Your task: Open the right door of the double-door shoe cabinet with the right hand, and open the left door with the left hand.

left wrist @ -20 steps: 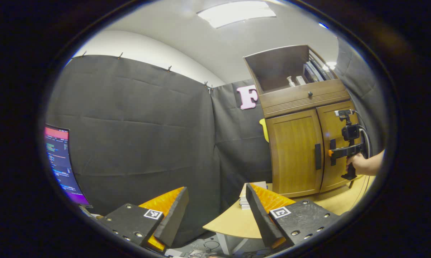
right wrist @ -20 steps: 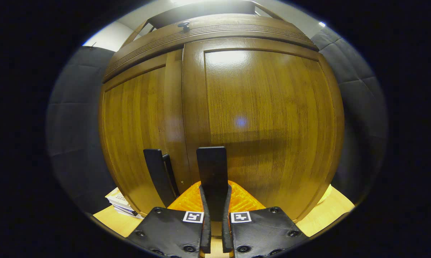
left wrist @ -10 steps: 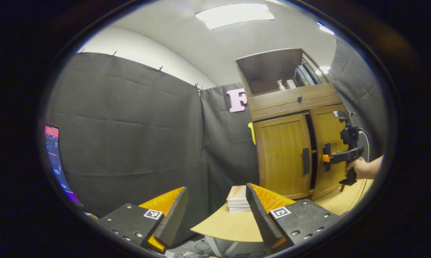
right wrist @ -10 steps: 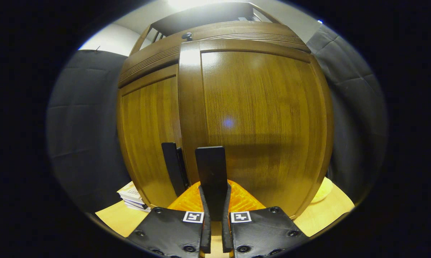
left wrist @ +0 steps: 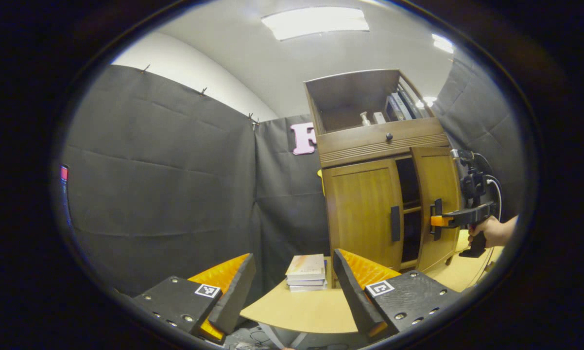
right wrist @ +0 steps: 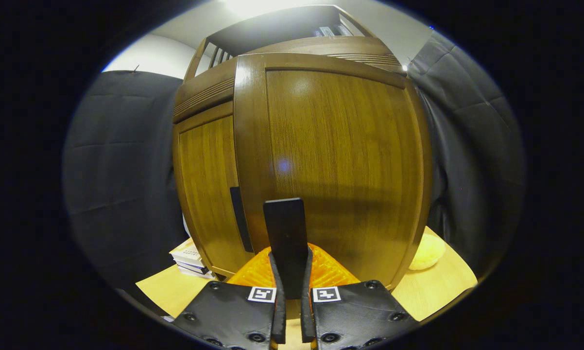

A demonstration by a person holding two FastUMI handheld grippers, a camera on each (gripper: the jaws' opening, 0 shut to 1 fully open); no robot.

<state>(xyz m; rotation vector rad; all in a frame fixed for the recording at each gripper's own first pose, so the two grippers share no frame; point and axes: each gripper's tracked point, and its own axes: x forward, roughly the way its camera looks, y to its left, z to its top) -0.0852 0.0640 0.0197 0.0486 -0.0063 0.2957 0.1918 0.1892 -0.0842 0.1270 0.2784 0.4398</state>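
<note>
Left gripper view: left gripper [left wrist: 292, 287] is hanging wide apart, well short of the shoe cabinet [left wrist: 379, 146]; left door [left wrist: 362, 214] is sitting closed.
Right gripper view: right gripper [right wrist: 290, 272] is clamping the right door's handle [right wrist: 284, 233]; right door [right wrist: 331, 160] is standing ajar.

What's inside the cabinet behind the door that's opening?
Through the gap beside the right door, the shoe cabinet shows a dark inside with a shelf board across it. Any shoes are hidden: it is too dark, and the left door covers the rest.
</note>
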